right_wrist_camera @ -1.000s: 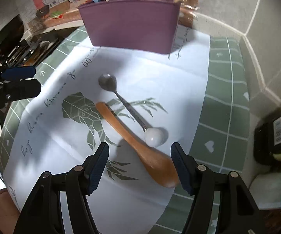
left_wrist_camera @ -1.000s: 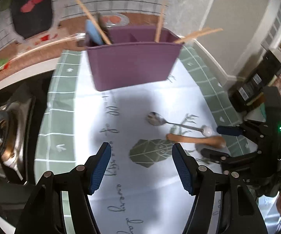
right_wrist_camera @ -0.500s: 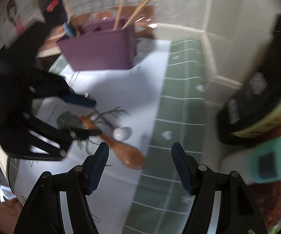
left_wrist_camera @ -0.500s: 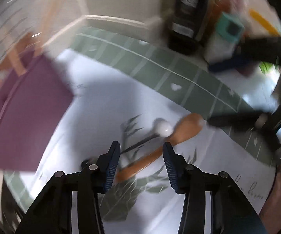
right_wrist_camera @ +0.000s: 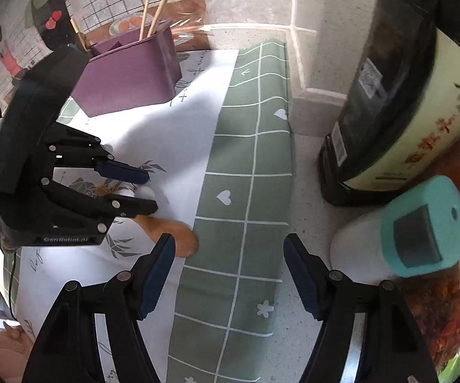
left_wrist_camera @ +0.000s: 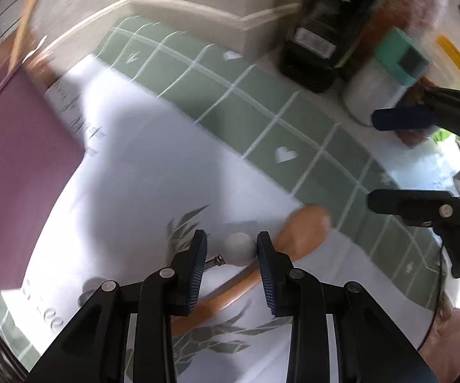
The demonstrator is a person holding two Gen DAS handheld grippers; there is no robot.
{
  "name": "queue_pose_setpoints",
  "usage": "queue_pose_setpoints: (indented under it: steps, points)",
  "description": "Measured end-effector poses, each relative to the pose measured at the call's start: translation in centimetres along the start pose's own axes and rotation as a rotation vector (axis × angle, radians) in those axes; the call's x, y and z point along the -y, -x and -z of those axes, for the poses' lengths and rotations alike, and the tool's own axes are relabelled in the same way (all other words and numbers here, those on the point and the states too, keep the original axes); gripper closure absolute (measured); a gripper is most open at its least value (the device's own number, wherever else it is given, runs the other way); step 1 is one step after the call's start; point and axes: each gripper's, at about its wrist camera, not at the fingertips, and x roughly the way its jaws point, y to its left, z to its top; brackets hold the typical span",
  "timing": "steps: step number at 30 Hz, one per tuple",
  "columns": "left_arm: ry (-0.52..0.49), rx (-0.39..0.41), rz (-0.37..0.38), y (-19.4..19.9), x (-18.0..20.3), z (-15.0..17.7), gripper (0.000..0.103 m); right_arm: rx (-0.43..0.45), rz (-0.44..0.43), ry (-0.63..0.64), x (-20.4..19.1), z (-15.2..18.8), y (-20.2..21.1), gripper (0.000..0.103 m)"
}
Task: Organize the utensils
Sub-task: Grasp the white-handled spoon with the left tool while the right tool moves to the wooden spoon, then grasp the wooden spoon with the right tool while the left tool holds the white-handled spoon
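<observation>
While the left gripper (left_wrist_camera: pixel 231 249) is pointed steeply down at the white printed mat (left_wrist_camera: pixel 153 172), its jaws have just been closing and are now narrow, with the white ball end of the metal spoon (left_wrist_camera: pixel 238 249) between the blue pads. The right-hand pad is seen touching the ball, whereas a small gap is still seen at the left-hand pad, so no grip is shown. The wooden spoon (left_wrist_camera: pixel 306 226) is laid just beside the ball, its bowl towards the mat's green checked border (left_wrist_camera: pixel 293 121) and its handle passing under the gripper's right finger. The purple utensil holder (right_wrist_camera: pixel 127 73) is stood at the far left of the mat, with wooden sticks (right_wrist_camera: pixel 158 6) upright in it. The right gripper (right_wrist_camera: pixel 230 271) is held over the green border, its jaws wide apart and nothing between them. A dark bottle (right_wrist_camera: pixel 386 95) and a teal-capped white container (right_wrist_camera: pixel 421 229) are placed on the right, off the mat.
</observation>
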Motion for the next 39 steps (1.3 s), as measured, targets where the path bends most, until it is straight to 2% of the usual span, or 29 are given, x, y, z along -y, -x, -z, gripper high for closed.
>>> queue_pose_setpoints:
  steps: [4,8,15,18,21,22,23,25,29,31,35,39]
  points:
    - [0.084,0.036,-0.099,1.1,-1.7,1.3,0.077,0.0,-0.005,0.07,-1.3,-0.4,-0.5,0.035]
    - [0.229,0.086,-0.13,2.8,-4.2,3.4,0.08,-0.027,-0.019,0.146,-3.3,-0.3,-1.4,0.035]
    - [0.513,0.11,-0.149,5.6,-9.3,11.3,0.08,-0.052,-0.06,0.323,-8.1,-1.2,-4.0,0.035]
    - [0.594,0.125,-0.179,6.9,-10.1,14.3,0.081,-0.08,-0.058,0.358,-9.4,-1.8,-5.9,0.035]
    - [0.659,0.152,-0.205,7.9,-9.2,16.8,0.081,-0.117,-0.041,0.343,-9.9,-2.0,-7.4,0.04]
    - [0.673,0.169,-0.208,8.5,-9.0,17.6,0.081,-0.118,-0.041,0.335,-10.0,-2.1,-7.5,0.047]
    - [0.677,0.185,-0.203,9.0,-8.7,18.3,0.081,-0.129,-0.04,0.321,-10.2,-2.0,-7.3,0.059]
    - [0.665,0.213,-0.179,9.9,-8.0,19.0,0.081,-0.16,-0.069,0.299,-10.6,-1.7,-6.8,0.071]
    - [0.629,0.239,-0.166,10.7,-6.5,19.5,0.079,-0.22,-0.278,0.26,-12.5,-0.7,-5.5,0.079]
    - [0.609,0.238,-0.165,11.3,-6.1,20.0,0.079,-0.217,-0.314,0.27,-13.5,-0.4,-5.2,0.079]
    - [0.546,0.205,-0.196,11.8,-6.3,19.9,0.073,-0.176,-0.239,0.36,-15.2,-0.1,-5.7,0.078]
    - [0.388,0.101,-0.245,10.2,-6.2,17.9,0.068,-0.166,-0.229,0.354,-15.3,-0.7,-6.1,0.078]
